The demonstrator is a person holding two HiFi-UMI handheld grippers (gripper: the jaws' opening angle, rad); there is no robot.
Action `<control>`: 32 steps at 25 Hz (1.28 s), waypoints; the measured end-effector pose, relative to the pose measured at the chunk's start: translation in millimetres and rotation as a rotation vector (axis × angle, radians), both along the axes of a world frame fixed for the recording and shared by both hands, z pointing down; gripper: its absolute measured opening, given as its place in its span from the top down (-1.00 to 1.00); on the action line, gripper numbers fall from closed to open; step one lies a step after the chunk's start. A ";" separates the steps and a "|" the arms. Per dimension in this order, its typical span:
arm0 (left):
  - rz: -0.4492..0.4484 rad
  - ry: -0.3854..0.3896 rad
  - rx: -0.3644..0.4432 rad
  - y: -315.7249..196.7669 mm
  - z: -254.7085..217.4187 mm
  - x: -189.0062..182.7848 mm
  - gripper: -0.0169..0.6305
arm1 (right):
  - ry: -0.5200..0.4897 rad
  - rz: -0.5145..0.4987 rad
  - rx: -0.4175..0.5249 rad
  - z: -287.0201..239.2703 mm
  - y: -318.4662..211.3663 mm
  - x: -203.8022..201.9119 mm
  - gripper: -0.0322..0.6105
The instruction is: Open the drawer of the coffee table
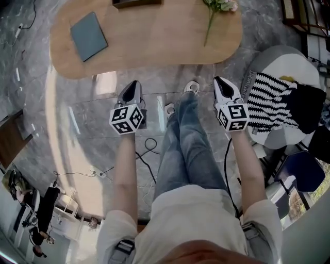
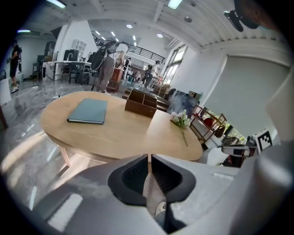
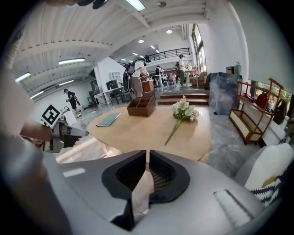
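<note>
The oval wooden coffee table [image 1: 154,46] stands ahead of me on the marble floor, and no drawer front shows in any view. My left gripper [image 1: 135,83] hangs over the floor just short of the table's near edge, its jaws shut on nothing. My right gripper [image 1: 219,80] is level with it on the right, jaws together and also empty. In the left gripper view the shut left gripper [image 2: 149,156] points at the table [image 2: 119,131]. The right gripper view shows the right gripper [image 3: 148,152] aimed at the table [image 3: 142,128] near the flower end.
On the table lie a teal book [image 1: 88,35], a flower sprig [image 1: 216,7] and a dark wooden box [image 1: 135,2]. A white seat with a striped cloth [image 1: 273,103] stands to the right. Cables [image 1: 149,144] trail on the floor by my legs.
</note>
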State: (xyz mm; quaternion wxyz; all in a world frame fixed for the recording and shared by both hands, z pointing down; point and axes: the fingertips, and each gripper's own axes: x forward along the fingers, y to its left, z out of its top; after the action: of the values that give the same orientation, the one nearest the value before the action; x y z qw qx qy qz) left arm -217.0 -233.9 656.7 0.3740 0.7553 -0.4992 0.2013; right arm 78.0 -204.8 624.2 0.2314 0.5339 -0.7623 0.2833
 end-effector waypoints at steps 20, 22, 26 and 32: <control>0.199 -0.132 -0.018 -42.5 151.7 15.7 -0.25 | 0.146 0.018 -0.217 176.8 -15.5 66.1 -0.09; 0.206 -0.105 -0.011 -50.1 153.9 23.2 -0.25 | 0.143 0.016 -0.211 183.8 -22.0 67.1 -0.09; 0.224 -0.081 0.005 -52.8 153.5 30.1 -0.25 | 0.141 0.008 -0.192 188.7 -35.2 62.9 -0.09; 0.218 -0.088 0.000 -50.3 151.3 30.4 -0.18 | 0.131 0.015 -0.193 186.6 -39.9 59.1 -0.06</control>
State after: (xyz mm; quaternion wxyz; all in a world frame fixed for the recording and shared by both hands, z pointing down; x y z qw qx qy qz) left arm -186.7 -284.2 808.0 0.3276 0.7957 -0.4298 0.2736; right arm 137.2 -244.7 810.8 0.3290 0.5323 -0.7106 0.3216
